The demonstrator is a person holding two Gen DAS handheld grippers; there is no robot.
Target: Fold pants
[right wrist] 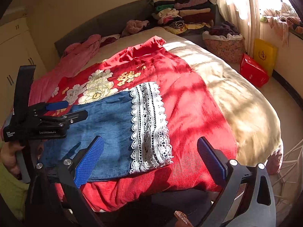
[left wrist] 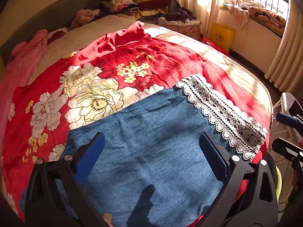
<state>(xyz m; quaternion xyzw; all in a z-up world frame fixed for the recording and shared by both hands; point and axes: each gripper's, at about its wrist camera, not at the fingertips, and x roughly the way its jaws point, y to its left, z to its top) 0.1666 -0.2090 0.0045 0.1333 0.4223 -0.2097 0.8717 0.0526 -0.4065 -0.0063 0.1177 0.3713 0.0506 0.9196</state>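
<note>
Blue denim pants (left wrist: 151, 151) with a white lace hem (left wrist: 223, 113) lie folded flat on a red floral bedspread (left wrist: 94, 60) near the bed's front edge. My left gripper (left wrist: 151, 149) hovers open over the denim, with only cloth showing between its blue pads. The right wrist view shows the same pants (right wrist: 106, 128) and lace hem (right wrist: 149, 128). My right gripper (right wrist: 151, 155) is open just above the lace end and the red cover. A hand holds the left gripper (right wrist: 73, 109) over the pants' left end, and the right gripper (left wrist: 282, 132) shows at the left view's right edge.
Stacked folded clothes (right wrist: 189, 13) sit by the headboard. A pink blanket (right wrist: 75, 60) lies along the bed's left. A cloth basket (right wrist: 223, 45), a red box (right wrist: 253, 71) and a yellow bag (right wrist: 265, 56) stand on the floor to the right. A white wire rack (right wrist: 289, 160) is beside the bed corner.
</note>
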